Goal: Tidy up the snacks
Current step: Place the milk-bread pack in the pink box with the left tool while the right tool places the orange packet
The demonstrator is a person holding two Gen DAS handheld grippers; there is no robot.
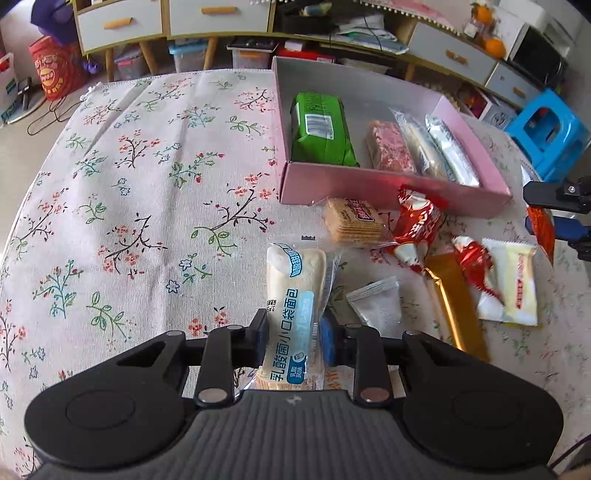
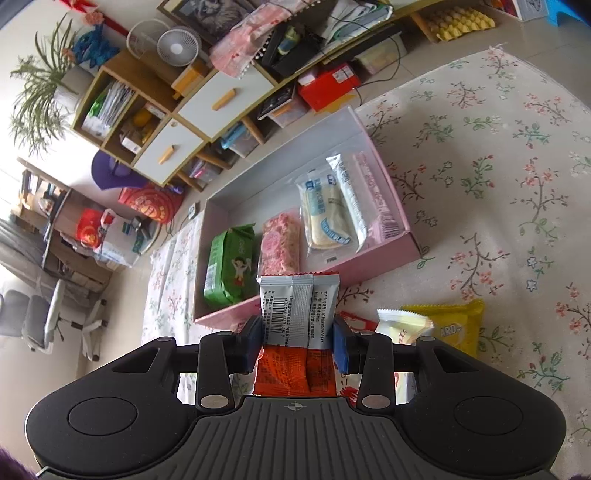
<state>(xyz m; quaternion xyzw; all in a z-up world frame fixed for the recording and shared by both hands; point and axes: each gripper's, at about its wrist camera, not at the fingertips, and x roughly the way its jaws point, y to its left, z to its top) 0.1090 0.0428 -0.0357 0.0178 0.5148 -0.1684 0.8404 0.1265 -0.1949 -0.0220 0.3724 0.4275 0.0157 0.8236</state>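
Observation:
A pink box (image 1: 373,186) stands on the flowered tablecloth and holds a green pack (image 1: 321,129), a pink bar (image 1: 388,146) and two pale packets. My left gripper (image 1: 295,334) is shut on a white and blue bread packet (image 1: 295,291), held above the cloth in front of the box. My right gripper (image 2: 297,338) is shut on an orange and silver snack packet (image 2: 297,314), held before the box's near wall (image 2: 343,264). The box also shows in the right wrist view with the green pack (image 2: 229,267), the pink bar (image 2: 279,243) and a bread packet (image 2: 325,214).
Loose snacks lie in front of the box: a cracker pack (image 1: 352,221), red wrappers (image 1: 417,225), a gold bar (image 1: 454,302), a silver sachet (image 1: 376,306), a cream packet (image 1: 513,284). A yellow pack (image 2: 448,326) lies by the right gripper. Cabinets (image 1: 122,26) and a blue stool (image 1: 550,133) stand beyond the table.

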